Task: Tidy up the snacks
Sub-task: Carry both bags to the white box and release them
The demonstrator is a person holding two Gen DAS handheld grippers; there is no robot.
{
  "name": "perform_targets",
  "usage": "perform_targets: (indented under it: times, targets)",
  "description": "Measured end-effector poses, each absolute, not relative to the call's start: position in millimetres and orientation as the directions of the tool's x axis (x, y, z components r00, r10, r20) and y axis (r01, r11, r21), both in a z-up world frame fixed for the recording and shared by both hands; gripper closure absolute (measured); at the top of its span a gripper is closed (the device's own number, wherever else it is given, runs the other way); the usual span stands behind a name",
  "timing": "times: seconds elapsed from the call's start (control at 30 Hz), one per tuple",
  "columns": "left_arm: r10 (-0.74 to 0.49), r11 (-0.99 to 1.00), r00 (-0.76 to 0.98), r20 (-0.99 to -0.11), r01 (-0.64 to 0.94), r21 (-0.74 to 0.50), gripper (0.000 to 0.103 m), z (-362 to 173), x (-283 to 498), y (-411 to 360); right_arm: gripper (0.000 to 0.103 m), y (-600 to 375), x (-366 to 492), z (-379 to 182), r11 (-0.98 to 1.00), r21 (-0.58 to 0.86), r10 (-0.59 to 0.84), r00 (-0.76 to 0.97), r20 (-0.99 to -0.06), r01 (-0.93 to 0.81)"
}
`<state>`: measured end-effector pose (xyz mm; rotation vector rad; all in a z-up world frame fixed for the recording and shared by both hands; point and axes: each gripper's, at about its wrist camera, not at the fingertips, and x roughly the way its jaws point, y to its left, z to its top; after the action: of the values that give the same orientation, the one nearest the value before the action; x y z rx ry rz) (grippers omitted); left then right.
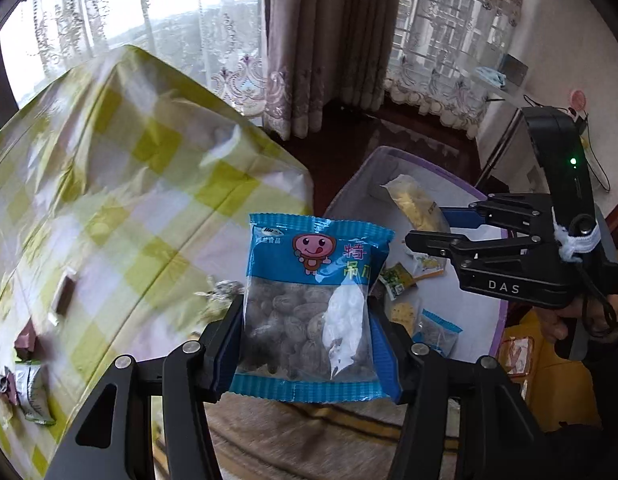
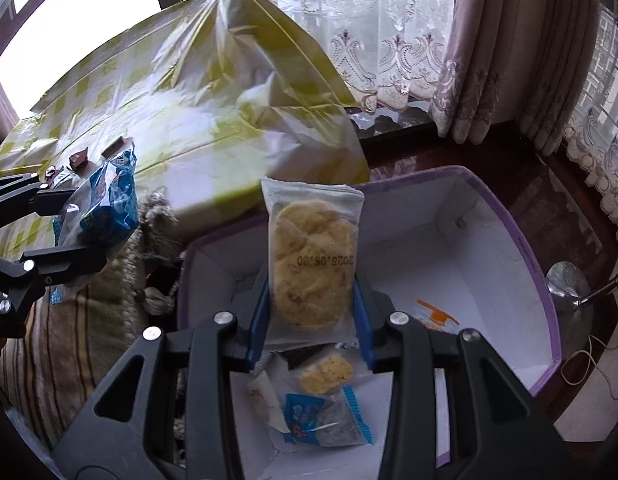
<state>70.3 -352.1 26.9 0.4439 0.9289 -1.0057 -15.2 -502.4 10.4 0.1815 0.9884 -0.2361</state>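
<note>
My left gripper (image 1: 307, 340) is shut on a blue snack packet (image 1: 309, 304) with a cartoon face and dark dried fruit, held upright beside the table's edge. My right gripper (image 2: 313, 312) is shut on a clear packet of yellow biscuits (image 2: 313, 264), held over a purple-rimmed white box (image 2: 549, 320). In the left wrist view the right gripper (image 1: 425, 232) hangs over that box (image 1: 505, 320) with the biscuit packet (image 1: 417, 204). In the right wrist view the left gripper (image 2: 69, 228) holds the blue packet (image 2: 109, 200) at the far left. Several snack packets (image 2: 325, 408) lie inside the box.
A table under a yellow-checked cloth (image 1: 109, 200) carries small chocolate pieces (image 1: 65, 296) and a crumpled wrapper (image 1: 29, 392). A striped fabric seat (image 2: 69, 340) lies beside the box. Lace curtains (image 2: 389, 40) and windows stand behind. A hand (image 1: 565, 320) holds the right gripper.
</note>
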Motion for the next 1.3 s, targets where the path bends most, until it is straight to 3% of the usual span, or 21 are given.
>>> perform_targets:
  times: [0.57,0.87,1.0,1.3]
  targets:
    - [-0.415,0.281,0.039,-0.909,0.956,-0.087,0.046,-19,10,-463,0.062,-569,-73,-30,0.899,-0.018,-0.213,0.399,-0.892,0.438]
    - [-0.423,0.212,-0.082,-0.903,0.96,-0.186,0.041,-24,-6,-481,0.059,-587,-86,-28,0.874,-0.024,-0.239,0.386,-0.891,0.486]
    - [-0.426,0.235,-0.057,-0.903,0.957,-0.172,0.04,-24,-6,-479,0.05,-589,-86,-22,0.869,-0.022,-0.247,0.396,-0.885,0.494]
    - [-0.475,0.312,0.011,-0.88,0.937,-0.157,0.04,-10,23,-453,0.048,-581,-78,-13,0.879,-0.039,-0.253,0.395,-0.883,0.475]
